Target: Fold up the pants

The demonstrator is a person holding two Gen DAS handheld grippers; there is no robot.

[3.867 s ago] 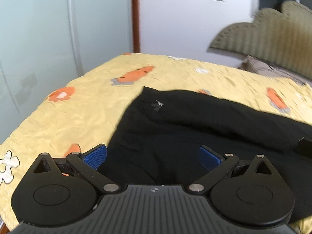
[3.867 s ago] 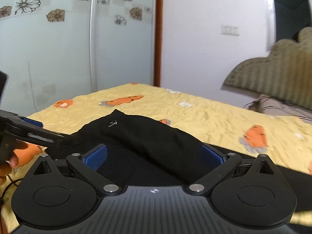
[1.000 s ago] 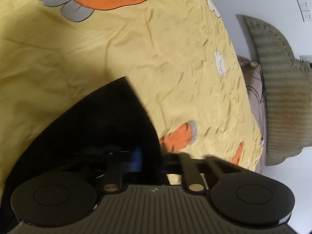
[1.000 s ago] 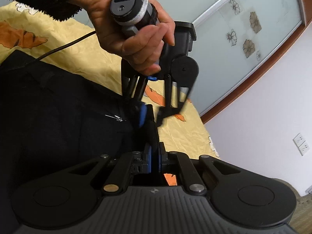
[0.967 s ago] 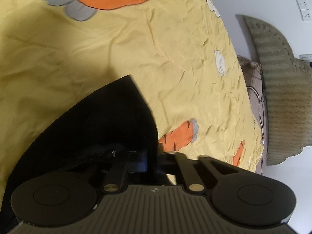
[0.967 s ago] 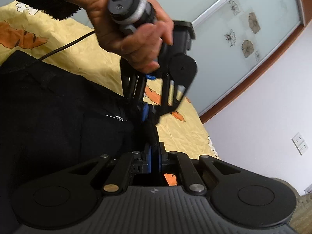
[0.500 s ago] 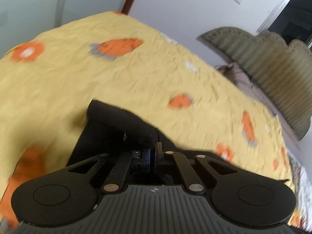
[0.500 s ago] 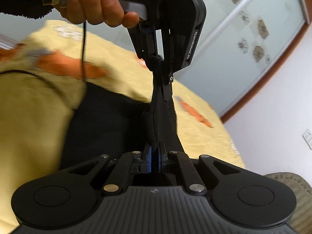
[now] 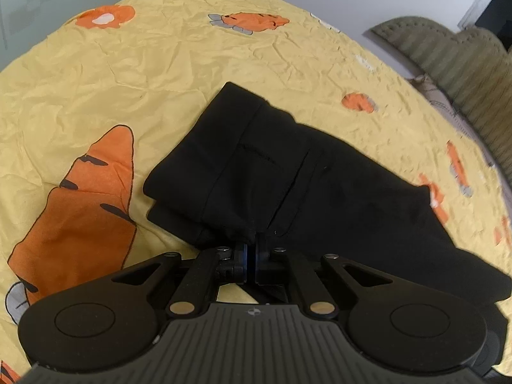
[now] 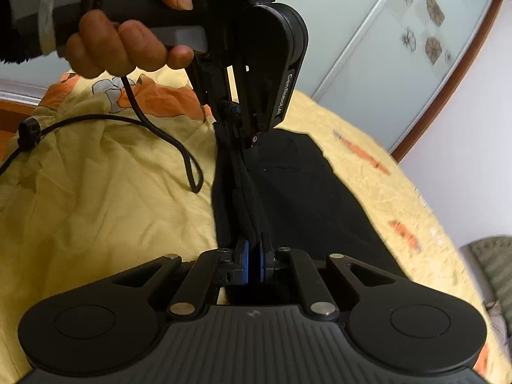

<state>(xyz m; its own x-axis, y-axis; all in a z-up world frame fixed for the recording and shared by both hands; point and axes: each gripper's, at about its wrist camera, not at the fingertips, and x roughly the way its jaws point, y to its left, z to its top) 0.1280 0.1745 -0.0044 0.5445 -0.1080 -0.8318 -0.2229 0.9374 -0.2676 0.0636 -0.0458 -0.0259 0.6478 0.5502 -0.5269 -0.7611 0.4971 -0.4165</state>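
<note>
Black pants (image 9: 288, 176) lie doubled over on a yellow bedsheet (image 9: 128, 64), waistband end toward the far left. My left gripper (image 9: 251, 251) is shut on the near edge of the pants. In the right wrist view my right gripper (image 10: 254, 256) is shut on the same edge of the pants (image 10: 304, 185). A ridge of bunched fabric runs from it up to the left gripper (image 10: 238, 128), which a hand (image 10: 121, 41) holds from above, pointing steeply down.
The sheet has orange carrot prints (image 9: 83, 204) and many wrinkles. A black cable (image 10: 153, 128) hangs from the left gripper's handle and loops over the sheet. A ribbed green headboard (image 9: 464, 57) stands at the far right. Frosted sliding doors (image 10: 400, 32) stand beyond the bed.
Both grippers stayed shut on the pants and carried the edge across the bed and lower. The left gripper rolled upright, and the doubled pants now lie flat ahead of it.
</note>
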